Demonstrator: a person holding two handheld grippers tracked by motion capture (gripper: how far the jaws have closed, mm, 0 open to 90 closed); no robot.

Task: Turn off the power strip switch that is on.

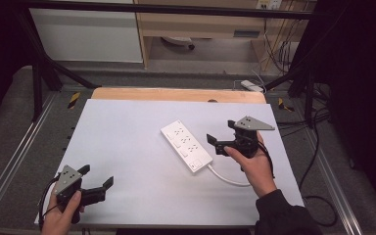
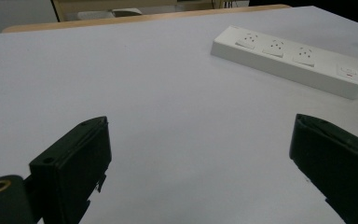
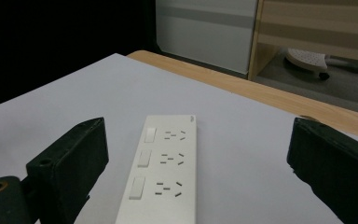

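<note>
Looking down on my bench (image 1: 127,147), I see the white power strip (image 1: 186,146) lying flat a little right of its middle, its white cable (image 1: 227,178) curling off toward my right hand (image 1: 254,166). My right hand-held gripper (image 1: 221,138) sits just beside the strip's near end, jaws wide apart, holding nothing. My left hand-held gripper (image 1: 97,177) hovers well apart from the strip, at the near left corner, jaws also spread and empty.

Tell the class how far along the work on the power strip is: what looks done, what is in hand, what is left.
Done: nothing visibly; the power strip lies flat on the white table, sockets unoccupied. In hand: the right gripper is open beside the strip, facing it. The left gripper is open, apart. Left: any contact with the strip.
</note>
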